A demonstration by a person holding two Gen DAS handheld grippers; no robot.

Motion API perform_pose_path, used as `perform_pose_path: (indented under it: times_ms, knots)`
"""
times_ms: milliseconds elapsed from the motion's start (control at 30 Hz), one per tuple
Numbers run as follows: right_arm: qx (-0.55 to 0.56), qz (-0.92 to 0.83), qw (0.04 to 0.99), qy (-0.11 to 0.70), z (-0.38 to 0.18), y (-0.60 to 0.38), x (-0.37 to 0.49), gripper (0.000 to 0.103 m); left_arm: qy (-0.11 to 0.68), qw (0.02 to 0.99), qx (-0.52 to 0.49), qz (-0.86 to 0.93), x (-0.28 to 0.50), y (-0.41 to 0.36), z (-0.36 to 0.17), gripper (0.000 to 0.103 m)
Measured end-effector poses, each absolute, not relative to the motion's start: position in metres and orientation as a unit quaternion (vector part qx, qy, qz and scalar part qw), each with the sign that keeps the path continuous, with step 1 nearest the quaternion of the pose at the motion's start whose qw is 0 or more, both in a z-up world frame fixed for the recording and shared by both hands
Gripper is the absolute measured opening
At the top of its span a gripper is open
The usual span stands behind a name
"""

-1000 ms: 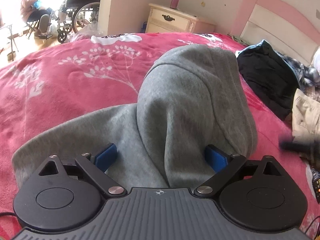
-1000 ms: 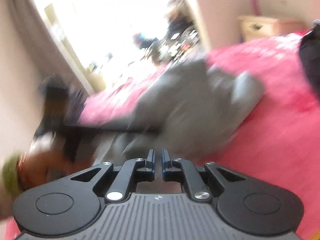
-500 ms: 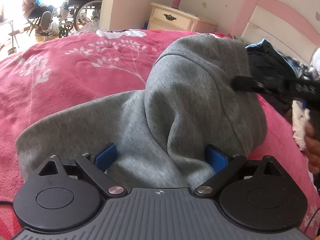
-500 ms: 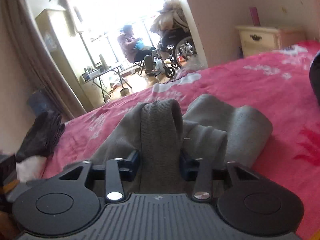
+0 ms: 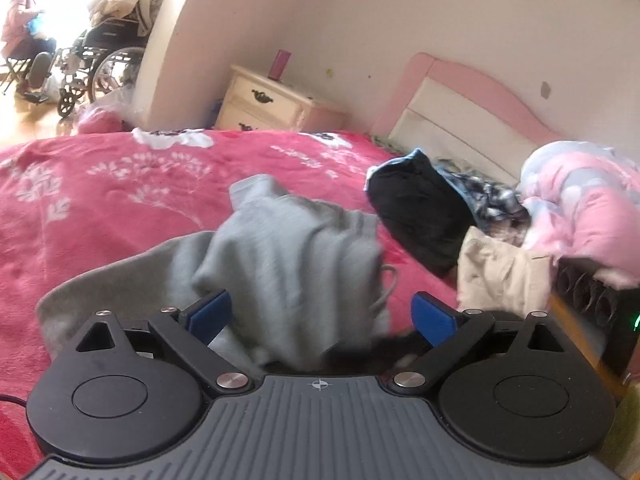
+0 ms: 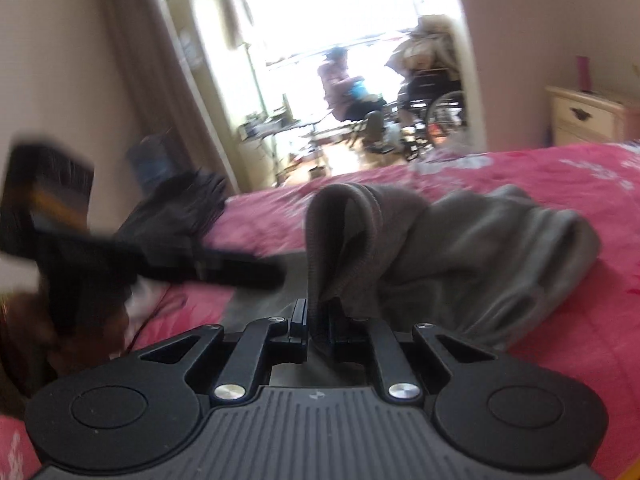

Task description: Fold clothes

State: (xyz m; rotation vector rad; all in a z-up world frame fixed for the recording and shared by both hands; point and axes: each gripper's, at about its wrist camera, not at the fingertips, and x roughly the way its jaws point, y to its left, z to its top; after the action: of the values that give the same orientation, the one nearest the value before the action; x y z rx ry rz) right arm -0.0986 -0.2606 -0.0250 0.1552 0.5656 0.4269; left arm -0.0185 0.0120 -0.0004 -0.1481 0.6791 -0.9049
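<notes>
Mid-fold on the bed (image 5: 100,200) — right gripper (image 6: 318,320) fingers pinch the grey hoodie (image 5: 288,256) hem, left gripper (image 5: 320,312) gapes empty — next, lay the hem flat.

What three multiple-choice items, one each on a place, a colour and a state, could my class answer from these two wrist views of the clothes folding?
1. Where does the black garment lie?
A. on the nightstand
B. on the bed, between the grey hoodie and the headboard
C. on the floor

2. What colour is the bedspread?
A. red-pink with white flowers
B. plain blue
C. green stripes

3. How is the right hand-held gripper?
A. wide open, empty
B. out of view
C. shut on the grey hoodie

Answers:
1 B, it lies on the cover beyond the hoodie.
2 A, white sprigs show on it.
3 C, a fold of cloth is pinched between the fingers.
</notes>
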Motion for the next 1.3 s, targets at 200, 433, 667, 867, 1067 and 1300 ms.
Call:
perform_pose_path:
  times_ms: [200,433,667,867,1067,1300]
  knots:
    - [0.002,0.21,0.936,0.281,-0.03,-0.228,-0.109,0.01,0.372,0.842,-0.067,-0.385,-0.012,-0.005,-0.019,0.082]
    - [-0.024,0.207,0.935,0.286,-0.036,-0.208,-0.121,0.011,0.434,0.827,-0.11,-0.342,0.002,-0.002,-0.04,0.059]
    - [0.042,0.19,0.936,0.295,-0.028,-0.228,-0.129,0.013,0.436,0.826,-0.135,-0.332,0.007,0.008,-0.044,0.056]
    - [0.178,0.105,0.938,0.279,-0.015,-0.301,-0.131,0.047,0.436,0.831,-0.142,-0.315,0.007,0.009,-0.046,0.056]
    - [0.298,-0.01,0.915,0.273,-0.016,-0.383,-0.085,0.053,0.441,0.83,-0.157,-0.302,0.005,0.014,-0.054,0.057]
    - [0.395,0.004,0.867,0.304,-0.044,-0.42,-0.017,0.071,0.454,0.825,-0.175,-0.287,0.003,0.021,-0.067,0.074]
